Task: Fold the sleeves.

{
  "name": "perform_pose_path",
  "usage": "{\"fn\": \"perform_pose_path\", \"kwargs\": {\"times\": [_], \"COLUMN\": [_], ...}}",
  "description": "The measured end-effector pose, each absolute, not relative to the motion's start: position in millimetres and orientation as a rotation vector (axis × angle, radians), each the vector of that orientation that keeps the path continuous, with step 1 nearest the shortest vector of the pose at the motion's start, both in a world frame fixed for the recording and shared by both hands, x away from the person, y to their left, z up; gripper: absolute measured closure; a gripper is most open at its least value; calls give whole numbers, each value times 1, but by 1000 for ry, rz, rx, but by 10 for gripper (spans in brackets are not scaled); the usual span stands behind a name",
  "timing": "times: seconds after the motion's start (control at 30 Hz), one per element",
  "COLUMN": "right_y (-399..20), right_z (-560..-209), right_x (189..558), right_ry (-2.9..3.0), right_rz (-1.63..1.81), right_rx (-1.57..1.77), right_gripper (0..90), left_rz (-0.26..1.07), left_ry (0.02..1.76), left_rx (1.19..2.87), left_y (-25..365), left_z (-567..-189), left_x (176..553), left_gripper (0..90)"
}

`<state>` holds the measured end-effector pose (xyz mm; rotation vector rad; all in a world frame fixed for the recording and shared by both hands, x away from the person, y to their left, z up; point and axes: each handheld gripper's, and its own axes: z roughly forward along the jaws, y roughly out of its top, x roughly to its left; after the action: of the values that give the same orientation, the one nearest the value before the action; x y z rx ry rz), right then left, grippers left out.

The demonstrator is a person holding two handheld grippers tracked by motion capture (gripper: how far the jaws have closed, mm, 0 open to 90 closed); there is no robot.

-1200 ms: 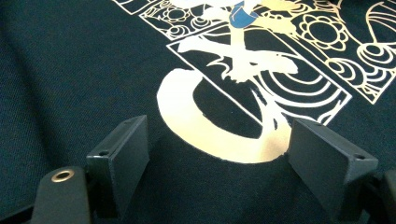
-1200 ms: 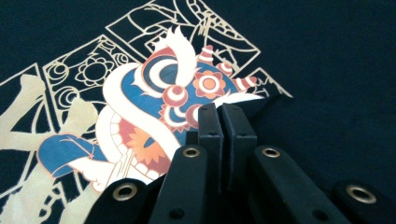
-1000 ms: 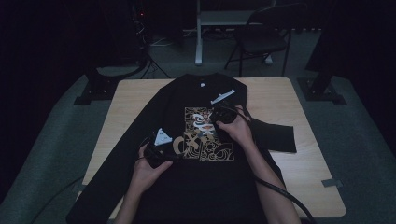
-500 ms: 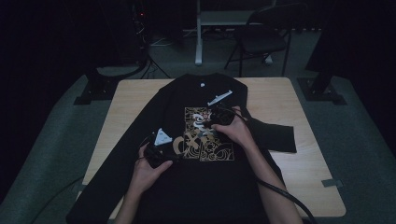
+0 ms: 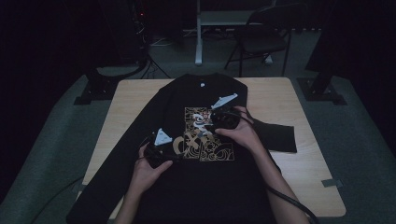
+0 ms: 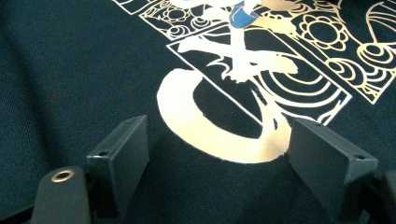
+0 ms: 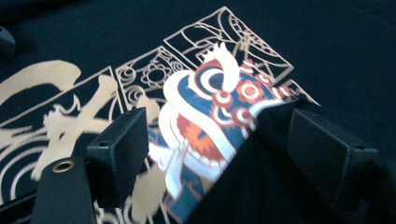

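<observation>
In the high view, a black long-sleeved sweatshirt with a gold, blue and red printed panel [image 5: 203, 135] lies spread over a light wooden table [image 5: 303, 168], filling the middle of the frame. The left gripper [image 5: 173, 157] rests at the print's lower left edge, and the right gripper [image 5: 210, 128] sits on the print's upper right part (both held in bare hands).

In the left gripper view, the jaws stand wide apart over a cream curved stroke of the print [image 6: 210, 135], low in the frame.

In the right gripper view, the jaws stand apart too; between them a raised fold of black fabric [image 7: 261, 177] covers part of the print.
</observation>
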<state>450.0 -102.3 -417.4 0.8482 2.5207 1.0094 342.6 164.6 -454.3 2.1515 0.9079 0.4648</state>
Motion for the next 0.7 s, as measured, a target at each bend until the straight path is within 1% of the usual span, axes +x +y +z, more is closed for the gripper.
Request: {"fn": "perform_pose_path", "kwargs": {"times": [0.13,0.27,0.3,0.37,0.53,0.63,0.7], "right_y": [-114,-138,-138,-152,-171,-191,-196], "right_z": [-416,-418,-418,-421,-423,-423,-423], "right_x": [445,437,437,431,424,419,418], "right_ry": [2506,2472,2472,2460,2440,2414,2411], "right_rz": [1002,1015,1015,1023,1026,1037,1033], "right_rx": [859,906,906,923,959,998,1002], "right_gripper": [206,206,206,206,207,207,207], "left_rz": [465,465,465,465,462,462,462], "left_ry": [907,908,908,907,909,909,909], "left_rx": [2154,2150,2150,2153,2149,2149,2149], "left_y": [165,165,165,165,165,165,165], "left_z": [-454,-454,-454,-454,-454,-454,-454], "left_x": [343,343,343,343,343,343,343], "left_gripper": [218,218,218,218,218,218,218]}}
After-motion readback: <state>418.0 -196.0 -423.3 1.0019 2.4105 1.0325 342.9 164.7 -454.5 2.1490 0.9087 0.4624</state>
